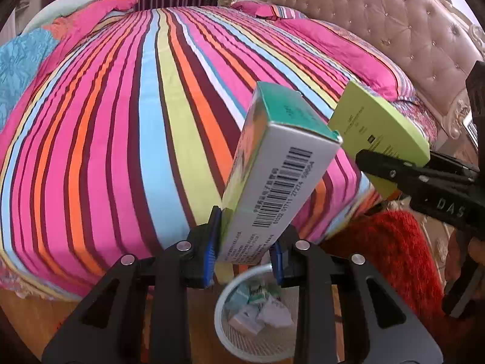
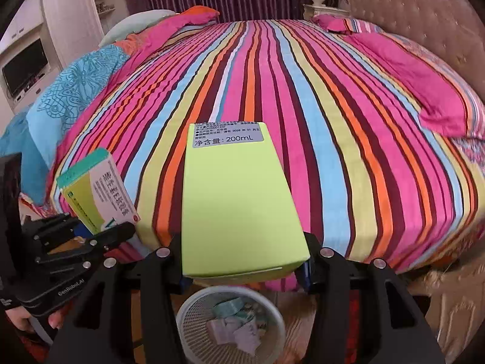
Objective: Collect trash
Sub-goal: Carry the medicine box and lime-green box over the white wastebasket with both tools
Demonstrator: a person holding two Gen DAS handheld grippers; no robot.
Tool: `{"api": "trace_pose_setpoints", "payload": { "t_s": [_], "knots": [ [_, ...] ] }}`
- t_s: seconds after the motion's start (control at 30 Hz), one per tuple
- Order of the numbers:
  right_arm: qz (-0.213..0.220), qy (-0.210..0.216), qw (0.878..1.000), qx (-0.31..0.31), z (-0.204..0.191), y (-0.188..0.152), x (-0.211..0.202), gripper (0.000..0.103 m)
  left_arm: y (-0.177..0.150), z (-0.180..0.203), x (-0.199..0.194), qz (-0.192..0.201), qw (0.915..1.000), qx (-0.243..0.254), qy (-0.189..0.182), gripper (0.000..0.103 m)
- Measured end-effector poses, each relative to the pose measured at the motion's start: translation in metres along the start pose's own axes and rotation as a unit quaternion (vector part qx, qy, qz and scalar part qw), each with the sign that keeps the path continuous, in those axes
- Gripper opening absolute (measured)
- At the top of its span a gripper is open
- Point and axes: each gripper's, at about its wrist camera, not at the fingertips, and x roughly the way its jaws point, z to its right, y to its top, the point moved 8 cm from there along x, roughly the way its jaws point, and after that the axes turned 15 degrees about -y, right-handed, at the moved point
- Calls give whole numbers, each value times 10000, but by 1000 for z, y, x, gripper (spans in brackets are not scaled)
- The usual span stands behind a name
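Observation:
My left gripper (image 1: 247, 248) is shut on a long green-and-white carton with a barcode (image 1: 279, 163), held tilted above a white mesh wastebasket (image 1: 224, 330) on the floor. My right gripper (image 2: 242, 261) is shut on a lime-green box marked 200mL (image 2: 239, 200), held over the same wastebasket (image 2: 194, 327). The basket holds several crumpled papers and small packets. The right gripper and lime box (image 1: 379, 130) show at the right of the left wrist view. The left gripper (image 2: 100, 230) with its carton (image 2: 97, 191) shows at the left of the right wrist view.
A bed with a striped cover (image 2: 272, 106) fills the background, with pink pillows (image 2: 424, 91) and a tufted headboard (image 1: 409, 30). A red shaggy rug (image 1: 394, 257) lies on the wooden floor beside the basket. A blue blanket (image 2: 66, 91) lies at the bed's left.

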Motion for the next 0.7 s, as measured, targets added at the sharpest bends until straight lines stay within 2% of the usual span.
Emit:
{"api": "trace_pose_setpoints", "payload": {
  "t_s": [0.4, 0.53, 0.7],
  "knots": [
    [-188, 21, 9998, 18, -1, -49, -21, 49, -71, 25, -5, -270, 9994, -157, -126, 29],
    [-318, 47, 9995, -25, -5, -63, -24, 49, -82, 33, -3, -389, 9990, -134, -149, 29],
    [-677, 38, 9977, -98, -9, -85, -12, 49, -93, 35, 4, -610, 9979, -158, -151, 29]
  ]
}}
